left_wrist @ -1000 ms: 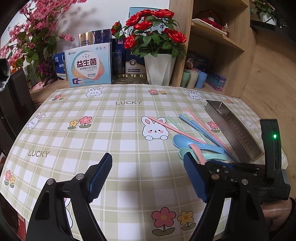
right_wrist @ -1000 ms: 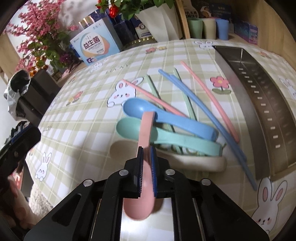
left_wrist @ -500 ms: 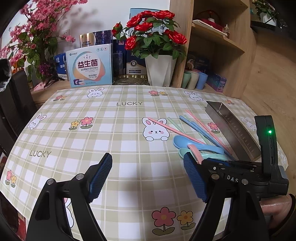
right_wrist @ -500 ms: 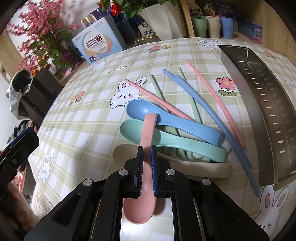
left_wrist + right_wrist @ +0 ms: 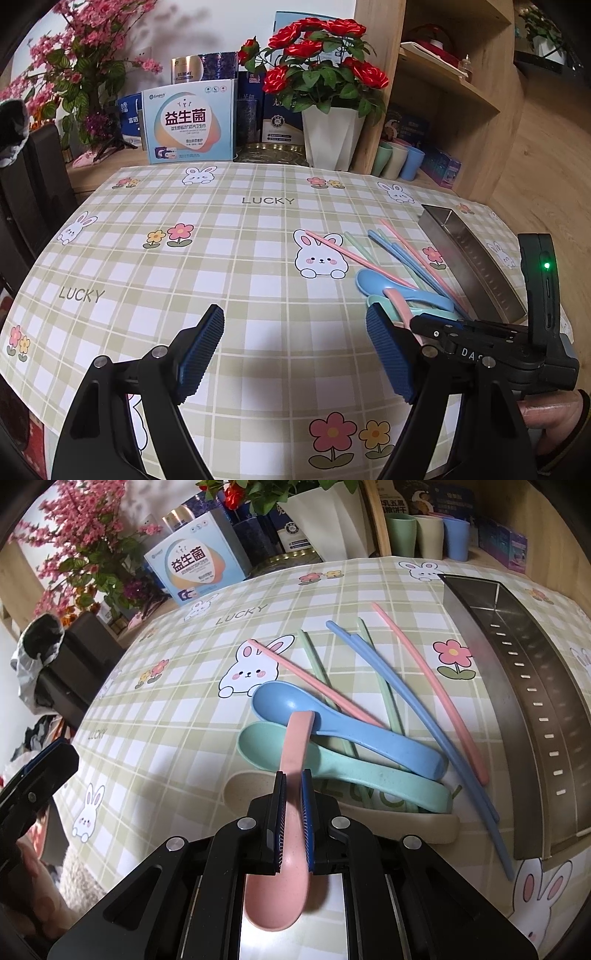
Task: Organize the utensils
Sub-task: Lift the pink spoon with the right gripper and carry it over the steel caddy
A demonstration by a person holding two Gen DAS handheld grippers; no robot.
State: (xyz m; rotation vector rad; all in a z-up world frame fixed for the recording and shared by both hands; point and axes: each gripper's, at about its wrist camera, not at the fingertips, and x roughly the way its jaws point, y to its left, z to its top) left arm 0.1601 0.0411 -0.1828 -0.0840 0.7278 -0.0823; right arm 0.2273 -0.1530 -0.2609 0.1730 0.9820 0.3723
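Presently the pink spoon [image 5: 291, 812] is clamped by the right gripper [image 5: 293, 779] above the blue spoon [image 5: 332, 720] and green spoon [image 5: 354, 771]; the left gripper [image 5: 295, 317] is held wide apart, grasping nothing.

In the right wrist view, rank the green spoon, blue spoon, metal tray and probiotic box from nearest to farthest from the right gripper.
From the right gripper:
1. Green spoon, just ahead.
2. Blue spoon, just beyond it.
3. Metal tray, far right.
4. Probiotic box, past the table's back edge, left.

"LUCKY" on tablecloth [image 5: 268, 200]; "益生菌" on box [image 5: 186, 125].
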